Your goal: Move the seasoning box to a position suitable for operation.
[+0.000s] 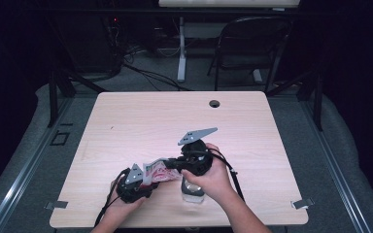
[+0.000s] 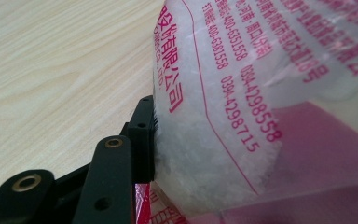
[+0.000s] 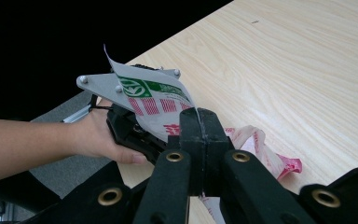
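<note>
both claws grip the salt bag (image 1: 156, 171), left claw (image 1: 143, 180) low centre, right claw (image 1: 171, 163) pinching its top edge; judged mid-opening, next pull apart over jar (image 1: 193, 190).

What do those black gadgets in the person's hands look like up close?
Each is a chunky black hand-held tool. The left gripper and right gripper both carry a grey three-cornered plate on top and trail a black cable. The right gripper view shows two flat black jaws on linked arms with brass-coloured pivot rings. The forearms are bare, no sleeves.
</note>
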`<state>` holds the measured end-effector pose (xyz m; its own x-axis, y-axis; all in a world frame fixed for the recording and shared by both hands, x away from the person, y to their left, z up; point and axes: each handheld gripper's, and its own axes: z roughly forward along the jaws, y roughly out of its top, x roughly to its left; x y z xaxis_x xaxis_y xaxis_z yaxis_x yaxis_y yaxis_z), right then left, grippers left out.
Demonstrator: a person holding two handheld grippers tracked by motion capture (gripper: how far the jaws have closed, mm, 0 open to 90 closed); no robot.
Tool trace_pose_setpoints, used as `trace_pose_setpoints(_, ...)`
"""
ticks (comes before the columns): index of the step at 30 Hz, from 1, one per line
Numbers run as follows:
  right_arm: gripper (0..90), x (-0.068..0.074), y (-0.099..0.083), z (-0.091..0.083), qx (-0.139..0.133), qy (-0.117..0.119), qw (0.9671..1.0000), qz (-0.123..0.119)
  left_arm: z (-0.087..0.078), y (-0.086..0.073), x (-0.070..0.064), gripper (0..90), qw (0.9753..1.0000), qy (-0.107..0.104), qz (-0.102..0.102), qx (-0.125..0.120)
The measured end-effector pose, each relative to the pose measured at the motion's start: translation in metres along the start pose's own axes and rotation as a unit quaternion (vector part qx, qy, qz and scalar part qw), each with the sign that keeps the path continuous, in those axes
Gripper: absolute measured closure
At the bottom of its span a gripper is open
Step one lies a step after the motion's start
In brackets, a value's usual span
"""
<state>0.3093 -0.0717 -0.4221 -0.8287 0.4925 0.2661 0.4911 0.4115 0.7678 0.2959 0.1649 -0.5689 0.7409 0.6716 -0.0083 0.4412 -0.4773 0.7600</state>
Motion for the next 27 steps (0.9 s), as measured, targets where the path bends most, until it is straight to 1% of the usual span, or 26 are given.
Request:
trace_pose_setpoints(4, 89.1, 0.000, -0.001, -0.001, -0.004, 0.003, 1.0000, 0.004, -0.001, 0.001, -0.001, 57.4, 0.9999, 0.010, 0.004, -0.001)
trace_pose_setpoints(9, 77.7, -0.002, -0.004, -0.007, -0.011, 0.003, 0.9999, 0.005, -0.002, 0.002, -0.002, 57.4, 0.9998, 0.018, 0.006, -0.002)
trace_pose_setpoints(11, 71.7, -0.002, -0.007, -0.012, -0.020, -0.001, 0.9998, 0.001, -0.002, 0.002, -0.002, 57.5, 0.9998, 0.019, 0.006, -0.002)
trace_pose_setpoints(13, 69.3, -0.002, -0.010, -0.018, -0.029, -0.008, 0.9996, -0.003, -0.002, 0.002, -0.001, 57.5, 0.9997, 0.023, 0.005, -0.004)
trace_pose_setpoints(17, 66.1, -0.004, -0.018, -0.032, -0.047, -0.017, 0.9988, 0.002, -0.003, 0.003, -0.002, 57.6, 0.9995, 0.031, 0.006, -0.007)
trace_pose_setpoints(18, 66.0, -0.005, -0.021, -0.036, -0.055, -0.022, 0.9982, 0.006, -0.003, 0.003, -0.002, 57.6, 0.9994, 0.032, 0.006, -0.008)
trace_pose_setpoints(19, 65.9, -0.007, -0.023, -0.039, -0.058, -0.025, 0.9980, 0.007, -0.003, 0.004, -0.002, 57.6, 0.9993, 0.034, 0.005, -0.010)
trace_pose_setpoints(23, 66.0, -0.015, -0.034, -0.053, -0.073, -0.035, 0.9964, 0.024, -0.005, 0.006, -0.002, 57.6, 0.9987, 0.048, 0.008, -0.017)
trace_pose_setpoints(26, 66.0, -0.020, -0.042, -0.059, -0.076, -0.039, 0.9955, 0.041, -0.006, 0.009, -0.001, 57.6, 0.9979, 0.057, 0.013, -0.028)
trace_pose_setpoints(27, 65.5, -0.022, -0.045, -0.061, -0.073, -0.045, 0.9954, 0.043, -0.007, 0.010, -0.002, 57.6, 0.9977, 0.059, 0.015, -0.030)
